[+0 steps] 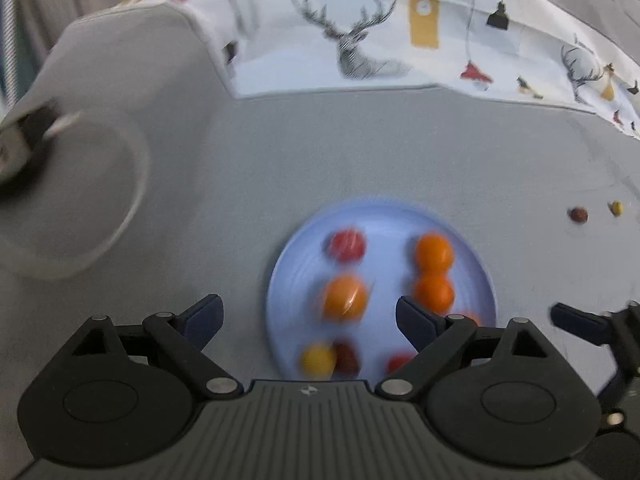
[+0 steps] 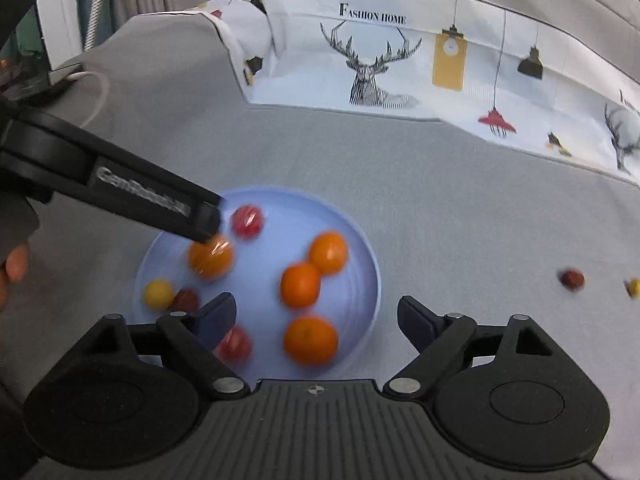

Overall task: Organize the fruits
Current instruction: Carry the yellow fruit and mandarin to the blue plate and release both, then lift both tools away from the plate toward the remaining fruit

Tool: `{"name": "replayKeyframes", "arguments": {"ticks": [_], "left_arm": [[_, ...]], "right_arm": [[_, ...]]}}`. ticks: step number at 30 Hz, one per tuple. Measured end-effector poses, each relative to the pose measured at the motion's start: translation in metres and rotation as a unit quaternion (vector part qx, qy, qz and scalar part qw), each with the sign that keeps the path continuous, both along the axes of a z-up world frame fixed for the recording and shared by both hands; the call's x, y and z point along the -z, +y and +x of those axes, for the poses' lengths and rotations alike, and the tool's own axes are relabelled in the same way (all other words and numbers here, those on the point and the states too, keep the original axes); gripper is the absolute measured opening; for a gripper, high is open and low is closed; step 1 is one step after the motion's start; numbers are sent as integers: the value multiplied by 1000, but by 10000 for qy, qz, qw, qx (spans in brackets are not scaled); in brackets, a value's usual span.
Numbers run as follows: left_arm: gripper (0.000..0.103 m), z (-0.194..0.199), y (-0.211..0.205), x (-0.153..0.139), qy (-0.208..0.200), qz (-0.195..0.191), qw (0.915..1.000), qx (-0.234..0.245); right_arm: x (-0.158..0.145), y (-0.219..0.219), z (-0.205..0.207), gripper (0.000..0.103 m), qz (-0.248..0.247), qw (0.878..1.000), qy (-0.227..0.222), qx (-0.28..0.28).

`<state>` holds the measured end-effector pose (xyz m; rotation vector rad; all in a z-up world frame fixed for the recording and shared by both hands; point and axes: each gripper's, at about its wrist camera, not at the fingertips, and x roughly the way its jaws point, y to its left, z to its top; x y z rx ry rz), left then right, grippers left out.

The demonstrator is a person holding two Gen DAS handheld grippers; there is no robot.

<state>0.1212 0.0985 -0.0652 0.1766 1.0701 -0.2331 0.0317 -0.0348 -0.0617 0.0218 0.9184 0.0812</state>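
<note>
A light blue plate (image 1: 388, 268) (image 2: 260, 276) on grey cloth holds several small fruits. My left gripper (image 1: 310, 318) is open above its near side, and a blurred orange (image 1: 345, 298) lies just ahead of its jaws, untouched. In the right wrist view, that gripper's finger (image 2: 204, 220) hovers right over the same orange (image 2: 211, 258). My right gripper (image 2: 316, 318) is open too, with another orange (image 2: 311, 340) lying on the plate between its fingers, clear of the pads. A dark red fruit (image 1: 579, 215) (image 2: 572, 279) and a yellow one (image 1: 616, 207) (image 2: 633, 287) lie loose on the cloth at the right.
A white fabric printed with deer and lamps (image 2: 372, 76) runs along the back. At the far left are a white cable (image 2: 100, 92) and a dark device (image 2: 60, 76). A person's hand (image 2: 12, 268) shows at the left edge. Grey cloth (image 2: 460, 208) spreads around the plate.
</note>
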Motion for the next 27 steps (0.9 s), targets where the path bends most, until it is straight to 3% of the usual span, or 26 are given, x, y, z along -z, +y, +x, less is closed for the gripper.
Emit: {"name": "replayKeyframes", "arguments": {"ticks": [4, 6, 9, 18, 27], "left_arm": [[96, -39, 18, -5, 230, 219, 9994, -153], [96, -59, 27, -8, 360, 302, 9981, -400], [96, -79, 35, -14, 419, 337, 9979, -368], [96, -132, 39, -56, -155, 188, 9987, -456], [96, -165, 24, -77, -480, 189, 9983, -258]], "right_arm": [[-18, 5, -42, 95, 107, 9998, 138, 3], [-30, 8, -59, 99, 94, 9999, 50, 19], [-48, 9, -78, 99, 3, 9997, -228, 59], [-85, 3, -129, 100, -35, 9959, -884, 210], [-108, -3, -164, 101, -156, 9903, -1345, 314]]}}
